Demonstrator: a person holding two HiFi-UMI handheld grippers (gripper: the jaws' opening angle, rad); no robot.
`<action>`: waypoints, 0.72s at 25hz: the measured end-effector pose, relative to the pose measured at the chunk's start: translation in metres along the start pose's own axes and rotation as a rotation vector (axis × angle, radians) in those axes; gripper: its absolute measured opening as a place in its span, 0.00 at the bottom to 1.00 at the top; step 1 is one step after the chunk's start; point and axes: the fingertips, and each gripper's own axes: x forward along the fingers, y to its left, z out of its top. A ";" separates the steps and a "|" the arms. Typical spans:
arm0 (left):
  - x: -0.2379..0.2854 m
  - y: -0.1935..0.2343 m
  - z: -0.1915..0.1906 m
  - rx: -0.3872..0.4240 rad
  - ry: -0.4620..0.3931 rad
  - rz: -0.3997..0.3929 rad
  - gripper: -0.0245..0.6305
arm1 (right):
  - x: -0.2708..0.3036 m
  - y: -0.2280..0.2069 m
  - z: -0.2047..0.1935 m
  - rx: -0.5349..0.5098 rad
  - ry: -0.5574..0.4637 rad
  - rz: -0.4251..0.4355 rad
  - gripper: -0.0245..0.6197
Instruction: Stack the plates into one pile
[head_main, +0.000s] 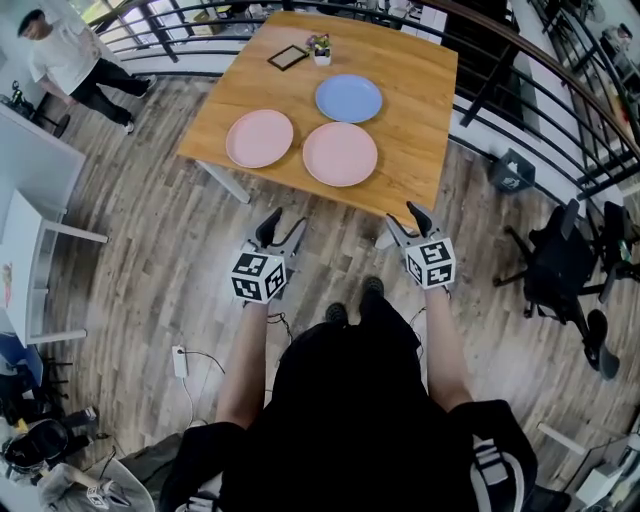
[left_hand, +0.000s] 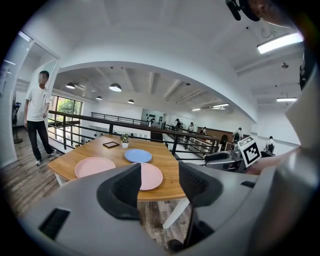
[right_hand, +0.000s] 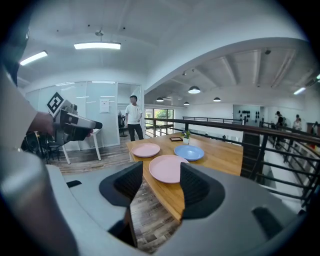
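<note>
**Short of the table, both grippers empty**

The left gripper and right gripper gape wide, gripping nothing, held side by side over the floor, forearms outstretched. On the table lie the left pink plate, right pink plate and blue plate, unstacked.

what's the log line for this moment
left gripper: open, empty | right gripper: open, empty | left pink plate, right pink plate, blue plate: unstacked on table

Blue plate, pink plate, nearer pink plate lie flat, seemingly apart.
</note>
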 end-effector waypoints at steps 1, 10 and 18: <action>0.000 0.001 0.000 -0.001 0.001 0.001 0.40 | 0.002 -0.002 -0.002 -0.002 0.006 0.001 0.42; 0.020 0.018 0.001 -0.019 -0.001 0.028 0.40 | 0.032 -0.022 0.011 -0.012 -0.013 0.018 0.42; 0.050 0.028 0.014 -0.031 -0.010 0.044 0.40 | 0.059 -0.045 0.022 -0.022 -0.011 0.041 0.42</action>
